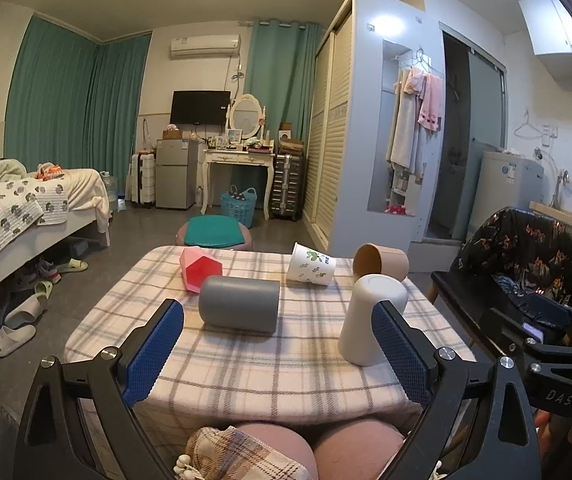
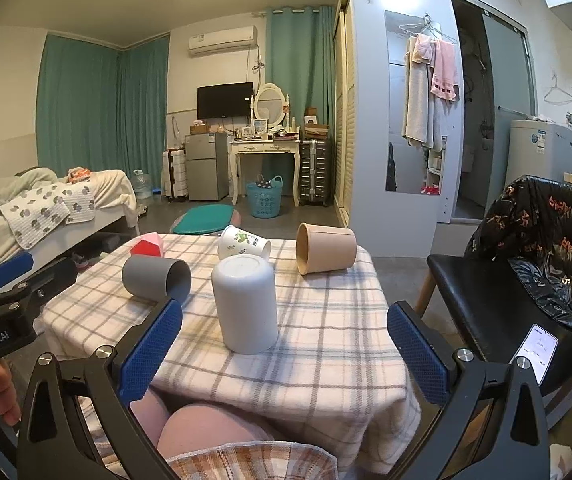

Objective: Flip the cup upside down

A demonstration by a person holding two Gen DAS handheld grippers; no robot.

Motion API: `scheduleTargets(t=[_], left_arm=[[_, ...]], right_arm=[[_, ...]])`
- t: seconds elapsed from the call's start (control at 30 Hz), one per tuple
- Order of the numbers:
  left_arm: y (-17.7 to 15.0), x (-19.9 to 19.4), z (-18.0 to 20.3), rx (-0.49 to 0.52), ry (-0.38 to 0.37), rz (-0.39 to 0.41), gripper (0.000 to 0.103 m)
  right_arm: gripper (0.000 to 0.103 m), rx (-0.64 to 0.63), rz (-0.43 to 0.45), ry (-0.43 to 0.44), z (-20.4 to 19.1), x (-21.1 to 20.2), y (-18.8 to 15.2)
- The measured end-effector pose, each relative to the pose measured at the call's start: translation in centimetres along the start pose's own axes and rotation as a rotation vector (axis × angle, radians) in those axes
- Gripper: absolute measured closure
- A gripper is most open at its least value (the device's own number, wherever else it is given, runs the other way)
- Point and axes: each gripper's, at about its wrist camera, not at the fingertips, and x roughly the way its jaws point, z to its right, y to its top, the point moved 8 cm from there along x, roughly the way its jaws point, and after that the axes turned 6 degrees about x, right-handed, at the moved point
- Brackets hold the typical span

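Note:
A white cup (image 1: 369, 320) (image 2: 246, 304) stands upside down near the front of the plaid table (image 1: 246, 372) (image 2: 325, 344). A grey cup (image 1: 240, 304) (image 2: 156, 280), a pink-red faceted cup (image 1: 198, 270) (image 2: 148, 245), a white printed paper cup (image 1: 309, 268) (image 2: 242, 242) and a tan cup (image 1: 379, 263) (image 2: 325, 253) all lie on their sides. My left gripper (image 1: 278, 332) is open and empty at the table's front edge, below the grey cup. My right gripper (image 2: 284, 328) is open and empty, its fingers either side of the white cup but nearer me.
A black chair (image 1: 525, 272) (image 2: 505, 280) with a phone (image 2: 535, 350) on its seat stands right of the table. A round stool (image 1: 214, 232) with a green cushion is behind the table. A bed (image 1: 26, 208) is at left. My knees (image 1: 317, 452) are under the front edge.

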Motion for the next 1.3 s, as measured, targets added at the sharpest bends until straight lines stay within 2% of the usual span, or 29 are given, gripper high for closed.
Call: scheduleTargets(t=[1.3], left_arm=[[-0.6,0.1,-0.4,0.016,0.015,-0.006,0.005]], right_arm=[[0.000,-0.024,-0.042,0.003,-0.7,0.9,-1.6]])
